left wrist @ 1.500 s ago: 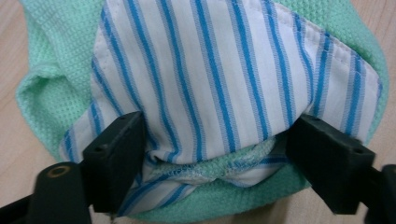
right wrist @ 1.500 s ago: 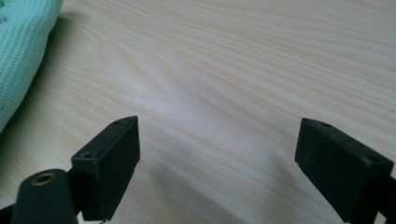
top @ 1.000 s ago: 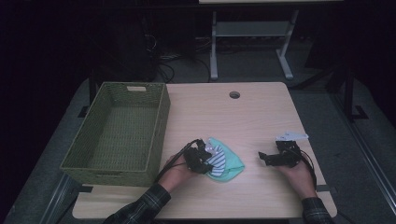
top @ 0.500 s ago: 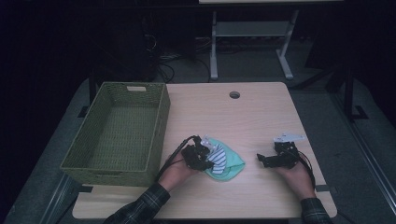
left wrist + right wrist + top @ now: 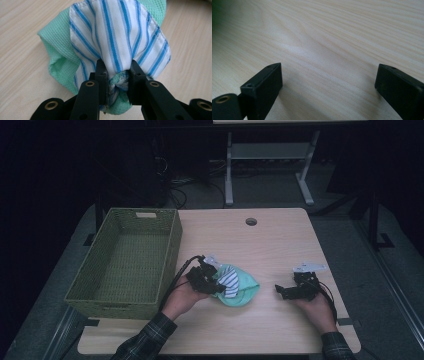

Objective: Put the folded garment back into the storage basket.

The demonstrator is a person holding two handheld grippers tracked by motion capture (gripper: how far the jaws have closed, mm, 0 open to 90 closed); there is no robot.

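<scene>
A white cloth with blue stripes (image 5: 117, 32) lies bunched with a mint-green cloth (image 5: 56, 45) on the wooden table (image 5: 270, 245). My left gripper (image 5: 116, 66) is shut on a gathered fold of both cloths and holds it a little above the table. In the high view the left gripper (image 5: 216, 281) sits at the left edge of the cloth bundle (image 5: 242, 290), just right of the basket. My right gripper (image 5: 281, 291) rests low over the table to the right of the bundle, apart from it. Its jaws stand wide open over bare wood (image 5: 328, 72).
A green woven basket (image 5: 172, 245) stands on the left part of the table, with nothing seen inside it. A round cable hole (image 5: 251, 221) sits near the table's far edge. Beyond the table stand a metal frame and cables on the dark floor.
My left gripper has risen slightly with the cloth fold in it, drawing the bundle up and a little to the left. The right hand has stayed put.
</scene>
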